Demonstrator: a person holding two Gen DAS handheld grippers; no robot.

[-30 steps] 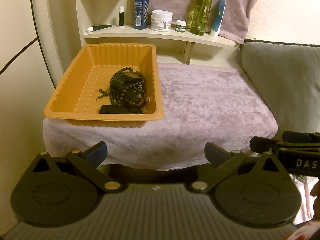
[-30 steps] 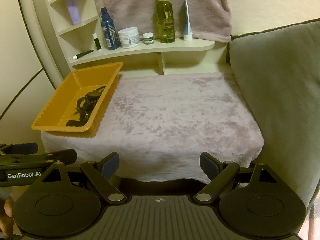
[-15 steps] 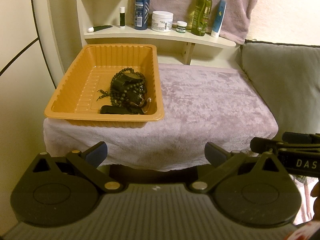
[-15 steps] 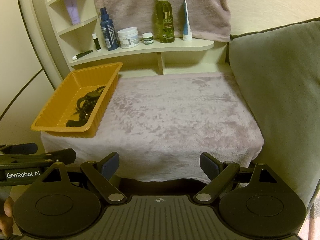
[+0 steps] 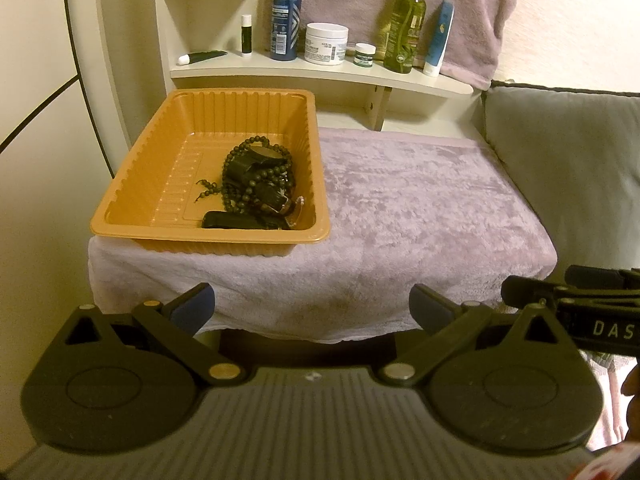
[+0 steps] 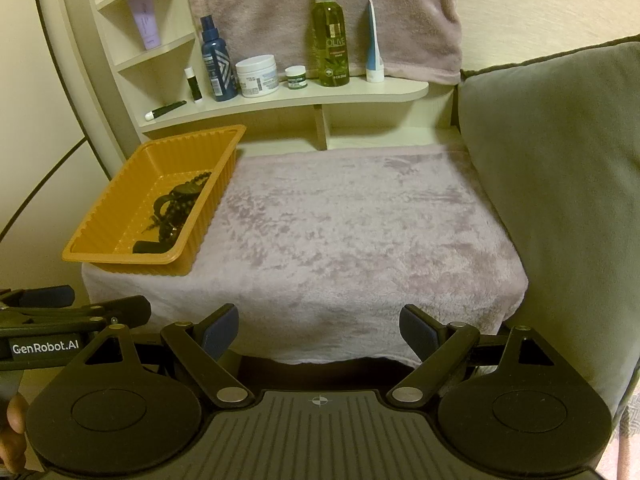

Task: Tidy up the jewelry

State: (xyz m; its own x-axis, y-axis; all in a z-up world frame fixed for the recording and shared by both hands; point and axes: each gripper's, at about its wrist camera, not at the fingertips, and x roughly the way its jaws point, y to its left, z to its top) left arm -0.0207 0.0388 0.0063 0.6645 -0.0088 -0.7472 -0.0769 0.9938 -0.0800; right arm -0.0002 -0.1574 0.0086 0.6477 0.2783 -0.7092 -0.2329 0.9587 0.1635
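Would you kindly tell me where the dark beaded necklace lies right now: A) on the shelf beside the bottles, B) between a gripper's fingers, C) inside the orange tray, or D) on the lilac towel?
C: the beaded necklace sits piled with other dark pieces inside the orange tray, on its right side.

Orange tray, mauve towel, dark jewelry

The ribbed tray (image 5: 120, 216) is orange; the bead necklace (image 5: 256, 178) in it is dark green-black. A mottled mauve towel (image 5: 420, 216) covers the surface, a grey-green cushion (image 6: 560, 200) beside it. On the cream shelf (image 6: 280, 100): a navy spray bottle (image 6: 216, 68), white jar (image 6: 257, 76), olive-green bottle (image 6: 331, 40), blue-and-white tube (image 6: 374, 56).
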